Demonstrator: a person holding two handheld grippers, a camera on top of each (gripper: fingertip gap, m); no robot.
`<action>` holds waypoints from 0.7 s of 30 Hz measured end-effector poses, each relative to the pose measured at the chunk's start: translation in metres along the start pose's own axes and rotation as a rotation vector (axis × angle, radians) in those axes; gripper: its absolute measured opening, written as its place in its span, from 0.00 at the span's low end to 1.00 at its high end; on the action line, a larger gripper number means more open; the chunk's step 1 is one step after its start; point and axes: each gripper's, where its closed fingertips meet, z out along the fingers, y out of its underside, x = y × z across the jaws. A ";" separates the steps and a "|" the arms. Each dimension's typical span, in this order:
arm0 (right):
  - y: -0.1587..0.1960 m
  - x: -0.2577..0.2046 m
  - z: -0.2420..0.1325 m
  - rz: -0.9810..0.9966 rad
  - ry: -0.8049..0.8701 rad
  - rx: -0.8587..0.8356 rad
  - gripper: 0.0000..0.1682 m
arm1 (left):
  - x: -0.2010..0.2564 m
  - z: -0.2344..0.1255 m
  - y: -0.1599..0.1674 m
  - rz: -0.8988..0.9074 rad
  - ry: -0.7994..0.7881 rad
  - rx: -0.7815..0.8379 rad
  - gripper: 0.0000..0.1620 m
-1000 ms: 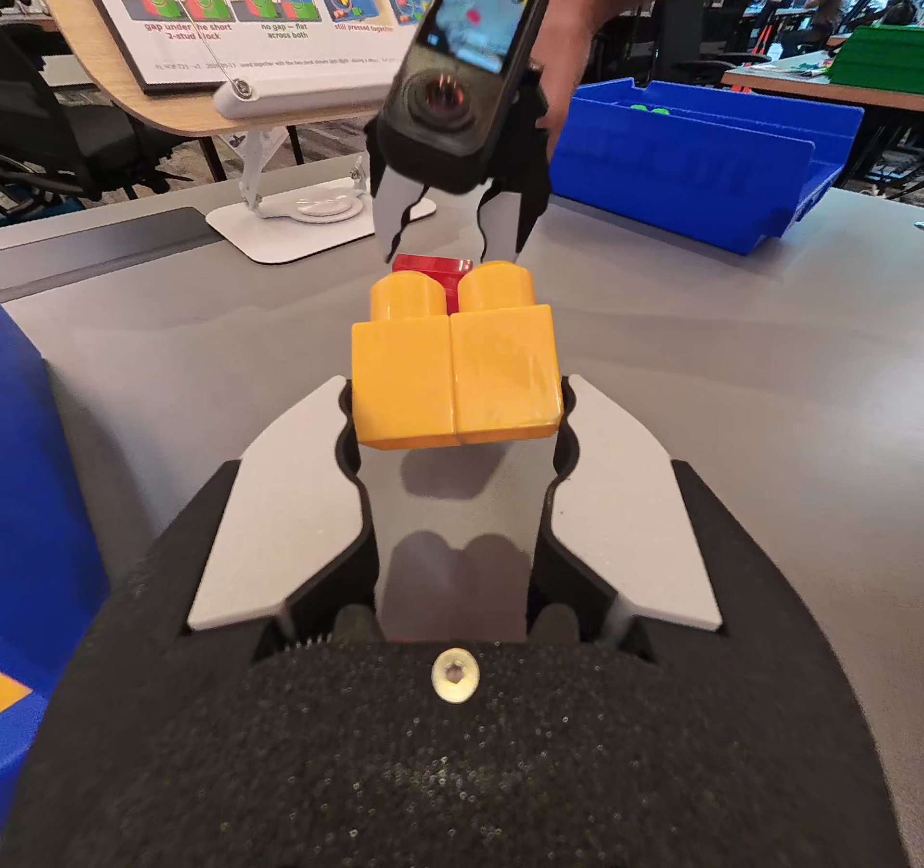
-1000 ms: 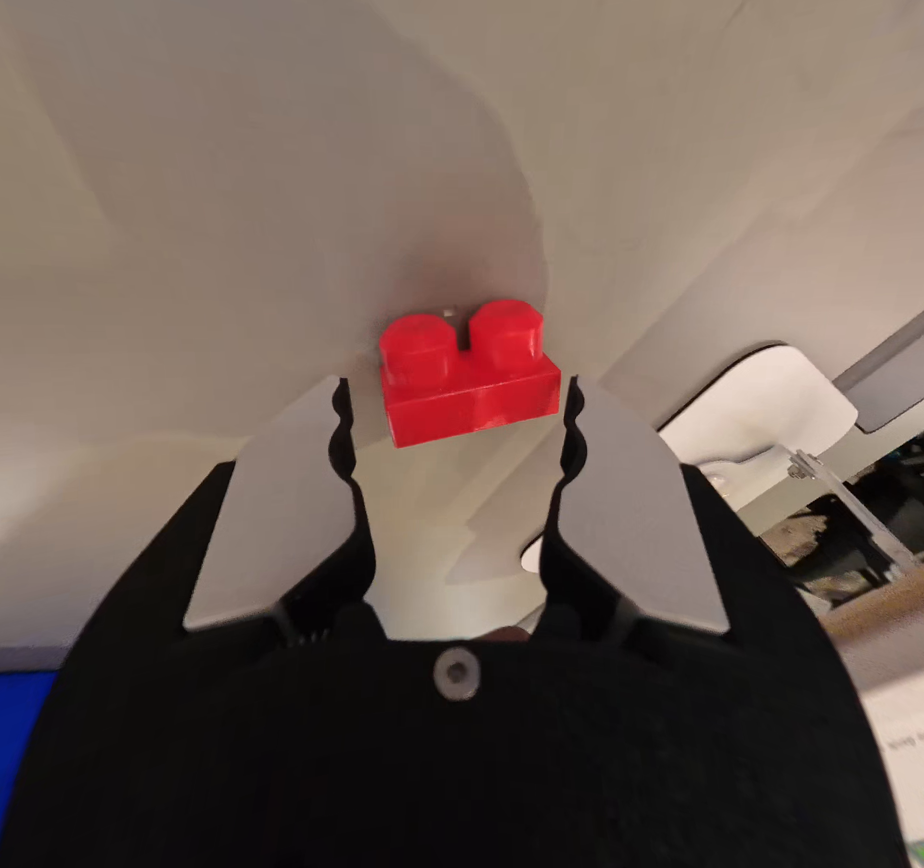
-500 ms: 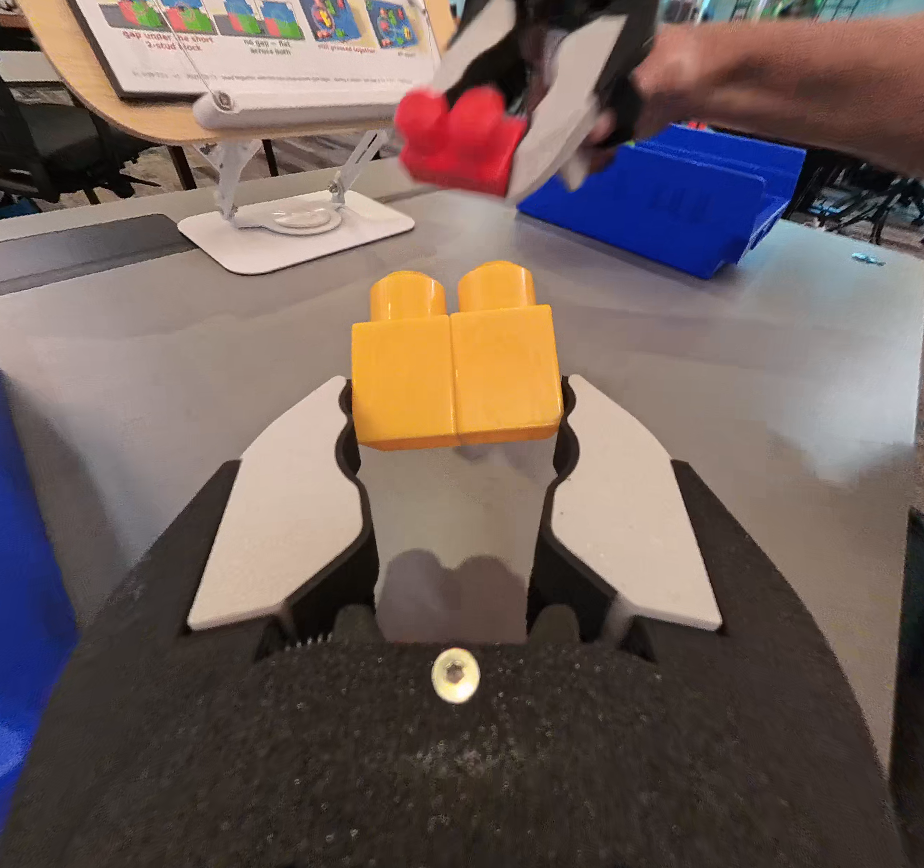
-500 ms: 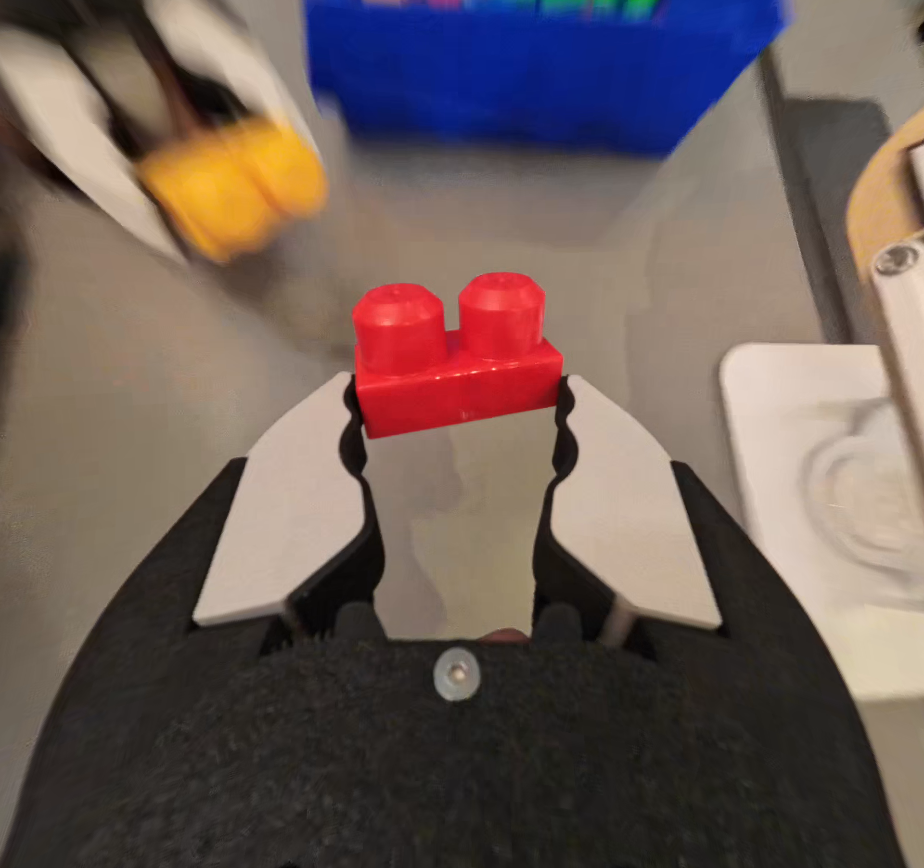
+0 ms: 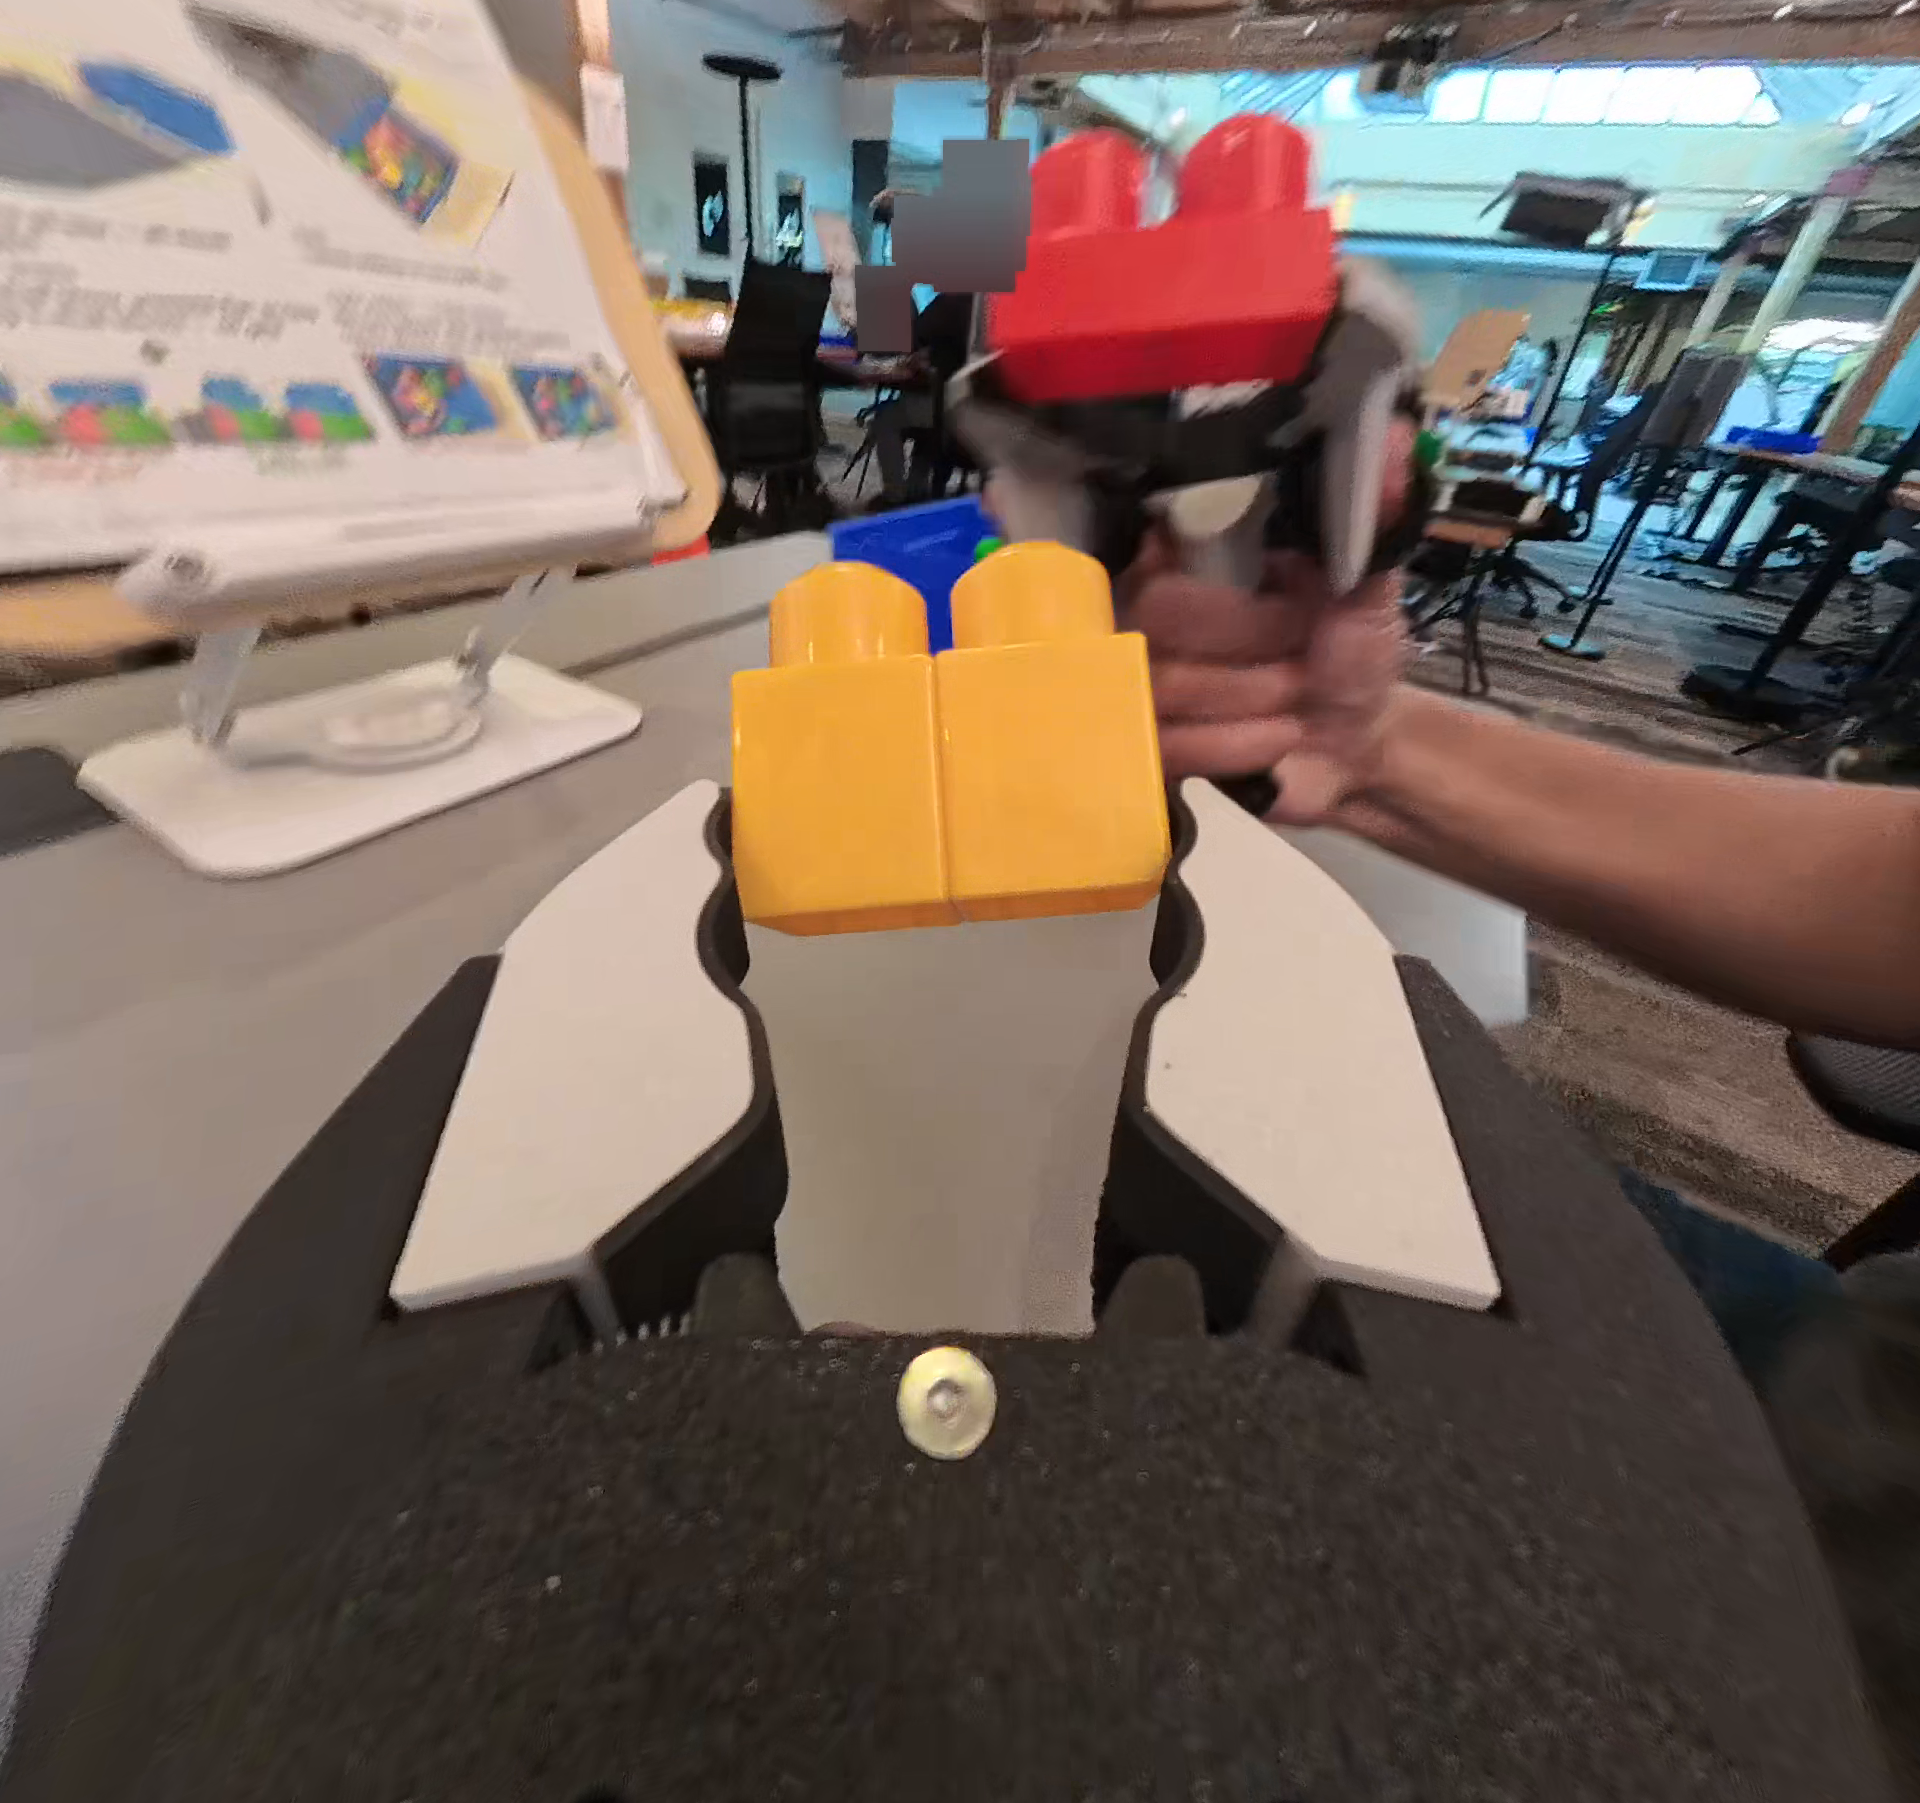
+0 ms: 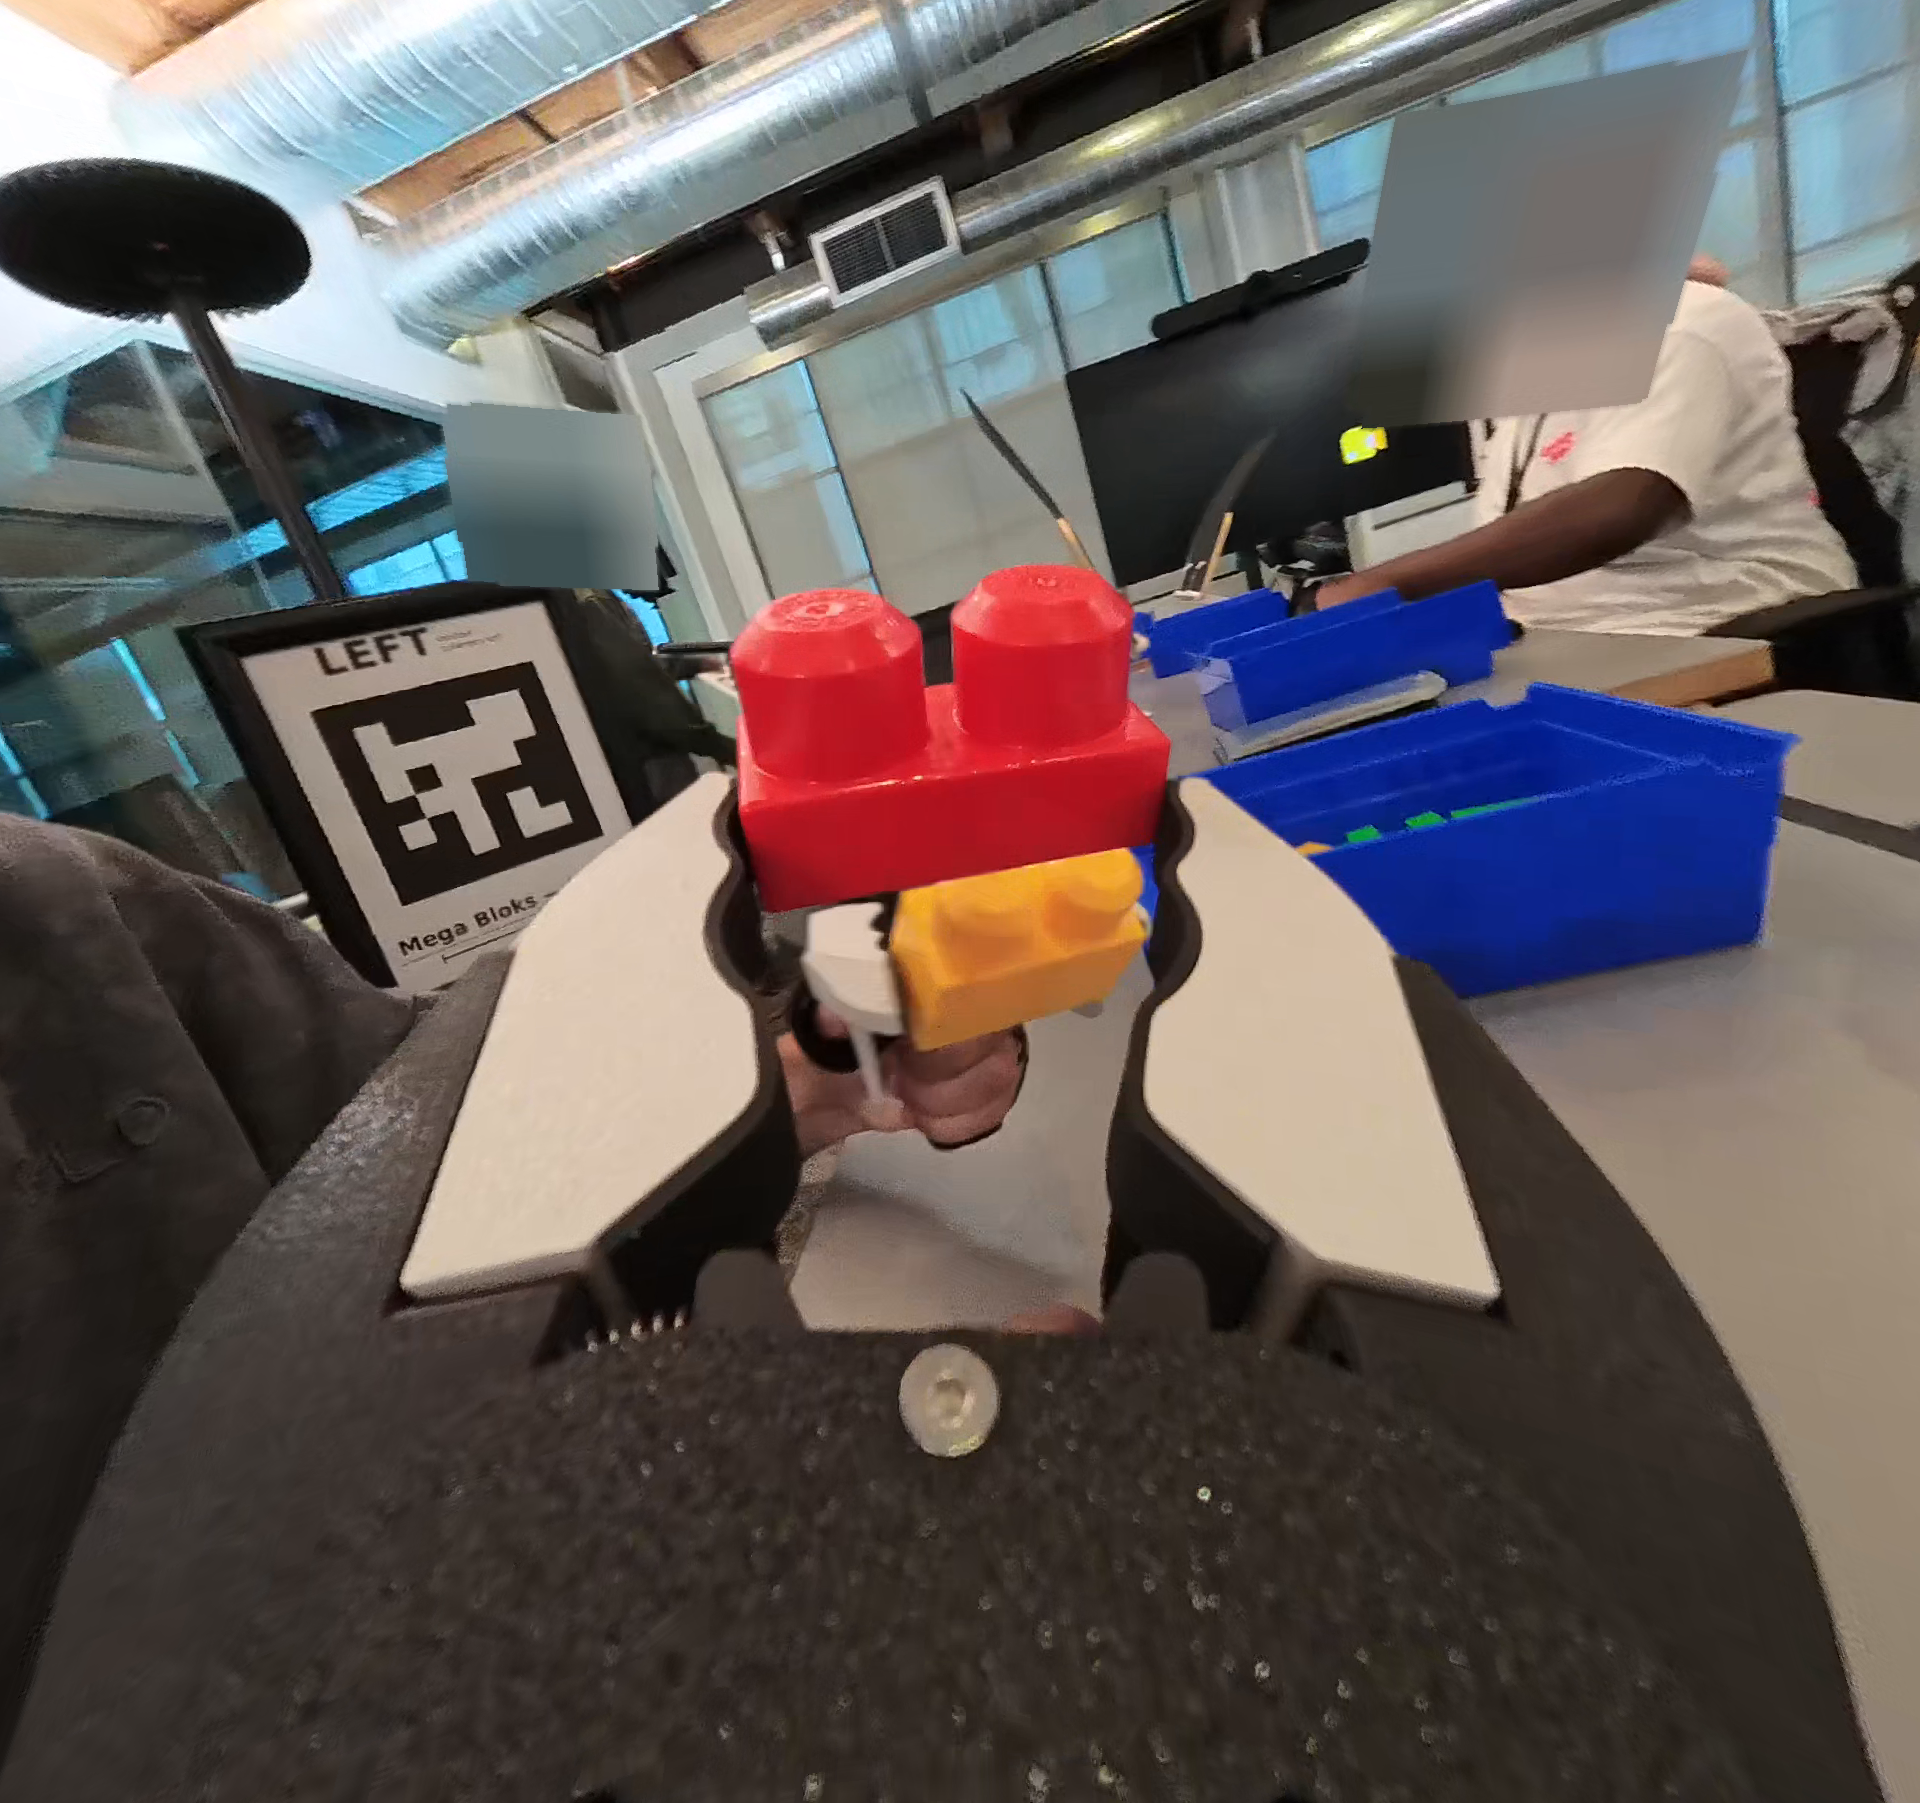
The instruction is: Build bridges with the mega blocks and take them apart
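In your left wrist view, your left gripper (image 5: pixel 951 808) is clamped on a yellow block (image 5: pixel 945 777) — a tall two-stud piece, held upright between the two fingertips with its studs up and its lower edge clear of the grey table (image 5: pixel 260 1005). Beyond it and higher, your right gripper (image 5: pixel 1174 392) faces back toward the camera with a red block (image 5: pixel 1164 299) pinched in its tips; the red block is slightly blurred, sits above and to the right of the yellow one, and the two do not touch. Your right hand (image 5: pixel 1268 693) wraps that gripper's handle just behind the yellow block. To the left, an instruction sheet (image 5: pixel 270 226) leans on a white stand (image 5: pixel 353 766); a corner of a blue bin (image 5: pixel 904 532) shows behind the yellow studs. In your right wrist view, the right gripper (image 6: pixel 951 818) is closed on the red block (image 6: pixel 945 777) — a low two-stud piece, studs up, held level across the tips. Directly below it and farther off, the yellow block (image 6: pixel 1018 953) appears in the left gripper (image 6: pixel 997 974), tilted, with your left hand (image 6: pixel 935 1099) under it; whether the blocks meet cannot be told from this angle. A blue bin (image 6: pixel 1558 870) with green pieces inside stands on the table to the right, a framed marker sign (image 6: pixel 416 777) stands to the left, and a person in a white shirt (image 6: pixel 1662 517) sits at a farther table.
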 end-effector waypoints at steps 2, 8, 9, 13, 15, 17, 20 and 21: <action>-0.006 -0.001 0.014 0.032 -0.068 0.026 0.44 | 0.018 0.011 -0.024 0.019 0.043 0.052 0.47; -0.023 -0.016 0.024 0.051 -0.147 0.093 0.44 | 0.039 0.040 -0.055 0.081 0.046 0.098 0.47; -0.023 -0.018 0.024 0.058 -0.156 0.093 0.44 | 0.041 0.043 -0.056 0.084 0.045 0.099 0.47; -0.026 -0.020 0.015 0.056 -0.159 0.107 0.44 | 0.047 0.048 -0.061 0.099 0.039 0.119 0.47; -0.027 -0.023 0.011 0.069 -0.176 0.114 0.44 | 0.048 0.049 -0.063 0.102 0.034 0.127 0.47; -0.025 -0.023 0.009 0.078 -0.179 0.118 0.44 | 0.051 0.049 -0.064 0.106 0.043 0.136 0.47; -0.024 -0.023 0.008 0.102 -0.194 0.138 0.44 | 0.054 0.052 -0.064 0.118 0.045 0.131 0.47; -0.023 -0.022 0.009 0.103 -0.194 0.135 0.44 | 0.054 0.053 -0.064 0.117 0.046 0.132 0.47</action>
